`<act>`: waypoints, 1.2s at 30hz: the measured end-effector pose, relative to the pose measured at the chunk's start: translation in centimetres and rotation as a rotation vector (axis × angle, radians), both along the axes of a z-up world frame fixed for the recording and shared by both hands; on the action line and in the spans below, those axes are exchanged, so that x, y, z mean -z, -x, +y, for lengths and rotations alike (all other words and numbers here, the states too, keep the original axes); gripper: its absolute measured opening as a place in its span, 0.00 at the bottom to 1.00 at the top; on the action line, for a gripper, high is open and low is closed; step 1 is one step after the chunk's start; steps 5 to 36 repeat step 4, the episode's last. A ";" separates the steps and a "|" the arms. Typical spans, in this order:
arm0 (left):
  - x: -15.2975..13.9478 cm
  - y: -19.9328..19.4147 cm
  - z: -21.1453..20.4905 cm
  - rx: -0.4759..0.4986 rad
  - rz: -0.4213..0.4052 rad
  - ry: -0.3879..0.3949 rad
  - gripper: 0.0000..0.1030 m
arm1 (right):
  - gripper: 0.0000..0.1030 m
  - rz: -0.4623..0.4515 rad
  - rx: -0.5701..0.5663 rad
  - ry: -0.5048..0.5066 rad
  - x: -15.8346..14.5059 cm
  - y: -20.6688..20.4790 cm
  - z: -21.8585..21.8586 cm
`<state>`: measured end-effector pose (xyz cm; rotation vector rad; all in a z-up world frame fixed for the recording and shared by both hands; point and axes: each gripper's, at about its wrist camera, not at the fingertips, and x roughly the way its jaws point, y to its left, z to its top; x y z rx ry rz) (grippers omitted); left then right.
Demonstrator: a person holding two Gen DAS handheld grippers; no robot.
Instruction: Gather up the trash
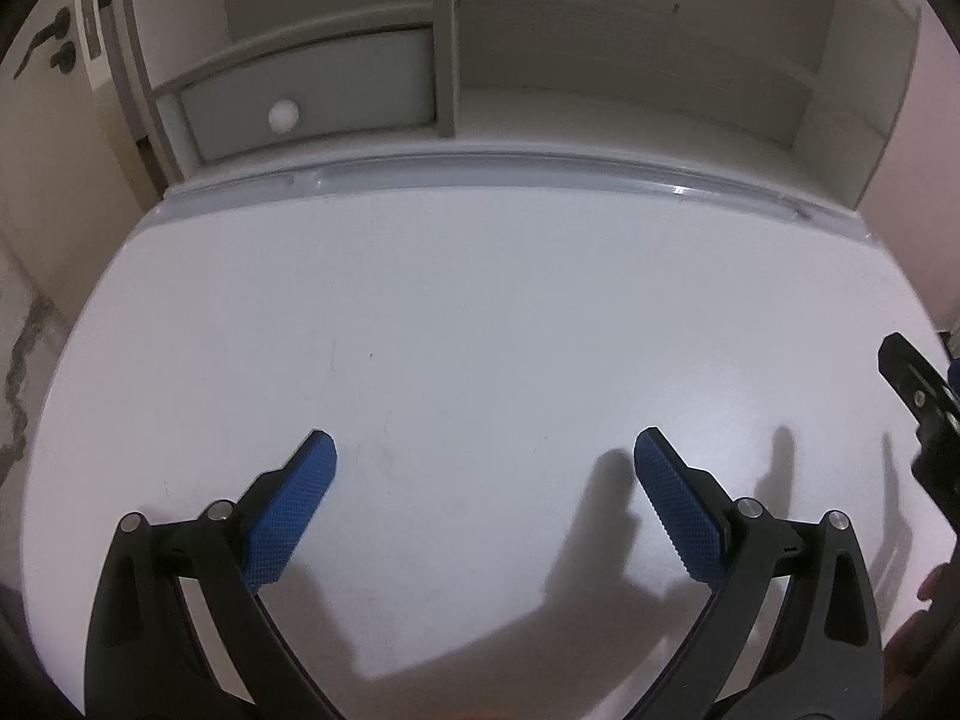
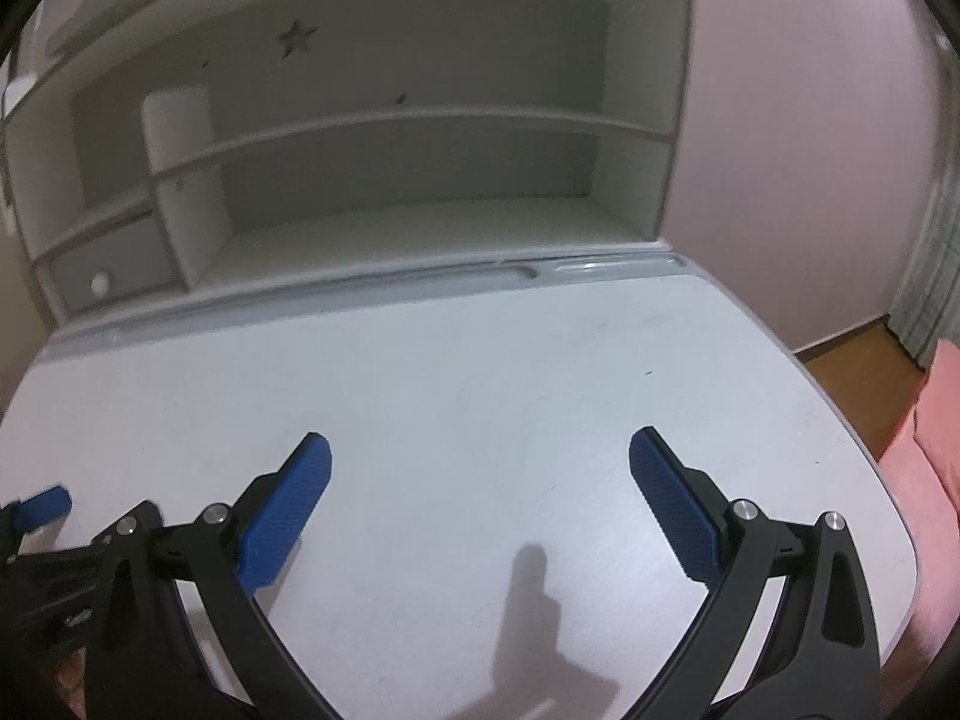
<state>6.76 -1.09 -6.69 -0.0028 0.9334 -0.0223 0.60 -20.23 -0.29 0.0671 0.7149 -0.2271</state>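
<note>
No trash shows in either view. My left gripper (image 1: 485, 450) is open and empty, its blue pads wide apart above the white desk top (image 1: 480, 312). My right gripper (image 2: 480, 450) is also open and empty above the same desk top (image 2: 480, 372). The right gripper's black body shows at the right edge of the left wrist view (image 1: 924, 408). The left gripper's blue fingertip shows at the left edge of the right wrist view (image 2: 45, 504).
A white shelf unit (image 2: 390, 120) stands at the back of the desk, with a small drawer and round knob (image 1: 283, 114) at its left. A grey groove (image 1: 480, 171) runs along the desk's back edge. A door with a dark handle (image 1: 48, 42) is far left. A pink seat (image 2: 936, 450) is at right.
</note>
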 end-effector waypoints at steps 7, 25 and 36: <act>0.2 -0.1 -0.1 0.011 0.007 -0.013 0.94 | 0.93 0.077 -0.039 -0.056 1.1 -0.6 -0.3; 0.2 -0.1 -0.1 0.011 0.007 -0.013 0.94 | 0.93 0.077 -0.039 -0.056 1.1 -0.6 -0.3; 0.2 -0.1 -0.1 0.011 0.007 -0.013 0.94 | 0.93 0.077 -0.039 -0.056 1.1 -0.6 -0.3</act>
